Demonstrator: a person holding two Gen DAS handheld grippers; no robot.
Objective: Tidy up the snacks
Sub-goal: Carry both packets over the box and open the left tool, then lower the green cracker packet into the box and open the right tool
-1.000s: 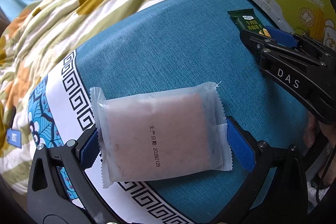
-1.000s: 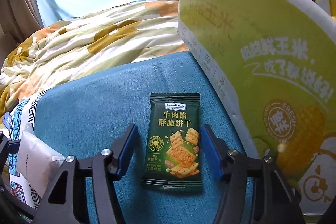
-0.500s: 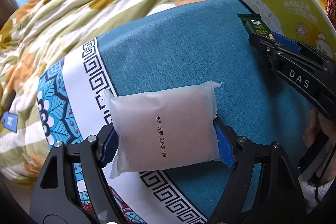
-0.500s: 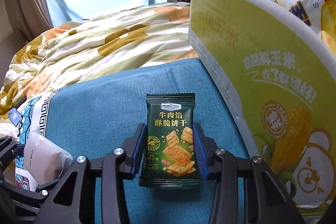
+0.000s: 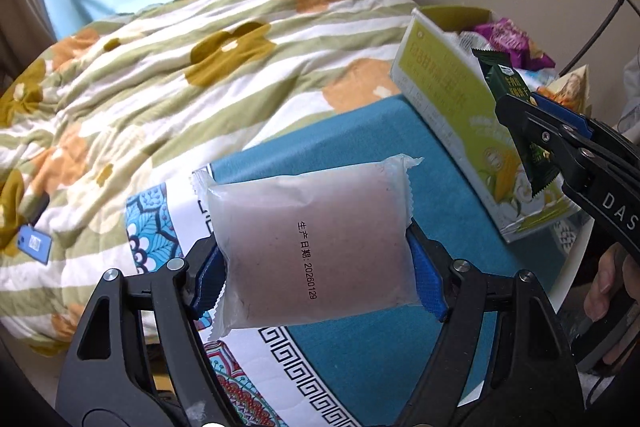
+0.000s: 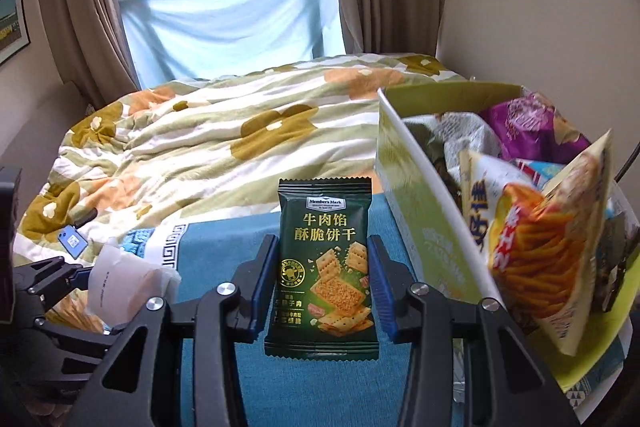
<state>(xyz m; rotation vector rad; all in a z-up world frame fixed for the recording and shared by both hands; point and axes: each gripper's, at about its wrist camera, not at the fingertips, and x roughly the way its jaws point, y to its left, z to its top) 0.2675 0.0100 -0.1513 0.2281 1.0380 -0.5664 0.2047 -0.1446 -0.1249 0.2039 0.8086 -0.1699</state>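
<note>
**A:** What do we have in each tool?

**B:** Our left gripper [image 5: 316, 267] is clamped on a frosted white packet [image 5: 312, 243], its blue pads [image 5: 426, 279] pressing the packet's two short sides. The packet is held up off the surface, flat face toward the camera, with a printed date line running down it. Our right gripper [image 6: 322, 283] is closed around a dark green cracker packet [image 6: 326, 267], which stands upright between its blue pads [image 6: 266, 279], also lifted clear of the surface.

**A:** And what lies beneath and around us?

**B:** Below both packets is a teal cloth [image 6: 224, 239] with a white border and a black key pattern. To our right, on the cloth, stands a green and white cardboard box [image 6: 424, 227] with an open top. Inside it we see an orange bag of stick snacks [image 6: 536, 247], tilted, and a purple bag [image 6: 528, 127] behind it, among other wrappers too jumbled to name.

**A:** Can each tool see the other?

**B:** Yes. From the left wrist view, the right gripper shows at the right edge, holding the green packet in front of the box. From the right wrist view, the white packet shows low on the left.

**A:** And farther out?

**B:** A floral quilt [image 6: 224, 131] covers a bed beyond the cloth, with a small blue tag [image 6: 72, 241] lying on it. Behind that are a pale blue sheet [image 6: 236, 23], brown curtains and a window.
</note>
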